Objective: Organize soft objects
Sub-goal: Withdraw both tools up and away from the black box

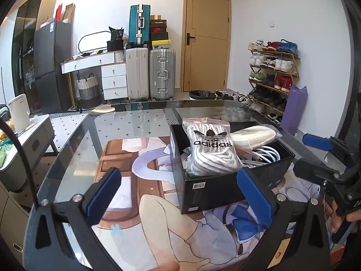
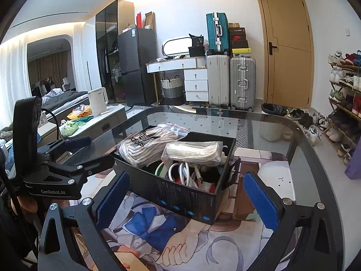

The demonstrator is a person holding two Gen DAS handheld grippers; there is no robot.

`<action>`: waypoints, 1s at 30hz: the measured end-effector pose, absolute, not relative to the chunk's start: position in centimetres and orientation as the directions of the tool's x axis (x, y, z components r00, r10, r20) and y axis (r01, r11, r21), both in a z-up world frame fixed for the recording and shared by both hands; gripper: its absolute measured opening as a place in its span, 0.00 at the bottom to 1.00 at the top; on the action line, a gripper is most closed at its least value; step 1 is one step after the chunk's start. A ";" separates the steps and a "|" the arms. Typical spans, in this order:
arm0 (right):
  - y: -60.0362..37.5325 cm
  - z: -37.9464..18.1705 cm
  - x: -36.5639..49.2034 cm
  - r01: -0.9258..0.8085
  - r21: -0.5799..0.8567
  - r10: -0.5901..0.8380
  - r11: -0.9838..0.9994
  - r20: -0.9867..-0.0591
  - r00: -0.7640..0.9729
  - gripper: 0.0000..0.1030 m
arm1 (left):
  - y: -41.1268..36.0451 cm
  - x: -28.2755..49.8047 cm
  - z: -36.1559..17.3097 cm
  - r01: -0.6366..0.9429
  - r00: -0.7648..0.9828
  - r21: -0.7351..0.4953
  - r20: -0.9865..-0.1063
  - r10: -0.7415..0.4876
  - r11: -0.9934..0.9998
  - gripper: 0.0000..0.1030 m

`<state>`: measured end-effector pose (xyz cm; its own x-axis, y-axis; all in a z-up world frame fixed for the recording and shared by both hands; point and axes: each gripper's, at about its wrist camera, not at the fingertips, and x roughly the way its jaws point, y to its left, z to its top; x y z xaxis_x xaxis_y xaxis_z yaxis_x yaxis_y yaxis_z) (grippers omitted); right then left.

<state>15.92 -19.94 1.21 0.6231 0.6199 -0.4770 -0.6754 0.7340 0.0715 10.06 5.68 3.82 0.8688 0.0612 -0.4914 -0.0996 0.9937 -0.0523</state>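
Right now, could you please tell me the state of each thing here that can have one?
Left gripper: open, empty.
Right gripper: open, empty.
Black box: lid off, filled.
Adidas bag: zip-sealed, in the box.
White bundle bag: lying on the cables.
White cables: coiled inside.
Door: closed.

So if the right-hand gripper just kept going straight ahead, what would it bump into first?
Most likely the black box: the right gripper is open, and the box's near wall sits straight ahead between its fingers. Depth is hard to judge here.
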 end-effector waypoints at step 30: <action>-20.1 0.8 15.6 -0.679 0.064 0.629 0.731 -0.450 0.634 0.99 | 5.4 10.0 3.5 -0.094 0.875 -0.053 -0.480 0.058 0.994 1.00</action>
